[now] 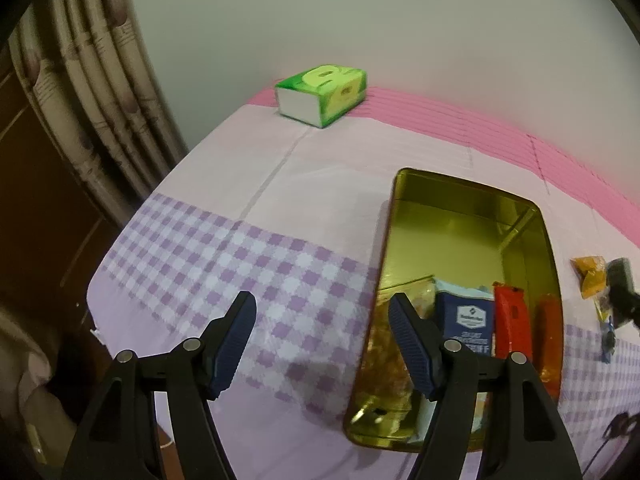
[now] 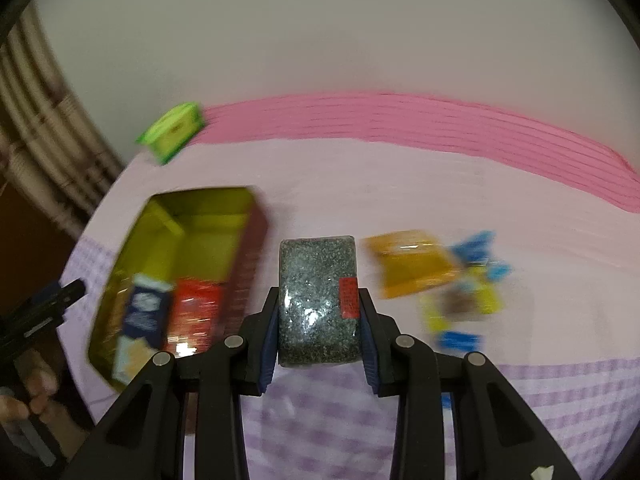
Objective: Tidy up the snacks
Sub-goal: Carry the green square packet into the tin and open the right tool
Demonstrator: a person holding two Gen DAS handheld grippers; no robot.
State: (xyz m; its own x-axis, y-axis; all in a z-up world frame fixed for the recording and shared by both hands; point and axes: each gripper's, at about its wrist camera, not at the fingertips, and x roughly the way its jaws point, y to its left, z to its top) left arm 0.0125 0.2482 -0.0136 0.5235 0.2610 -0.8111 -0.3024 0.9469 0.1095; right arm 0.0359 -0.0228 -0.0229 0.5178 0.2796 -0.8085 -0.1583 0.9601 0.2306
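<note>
A gold tin lies on the cloth and holds a dark blue packet and a red packet. My left gripper is open and empty, just left of the tin's near end. My right gripper is shut on a speckled grey-black snack block with a red label, held above the cloth right of the tin. An orange packet and several small blue and yellow snacks lie to the right of it.
A green tissue pack sits at the far left of the table. The table has a pink and purple checked cloth. Curtains hang at the left. The orange packet also shows at the right edge.
</note>
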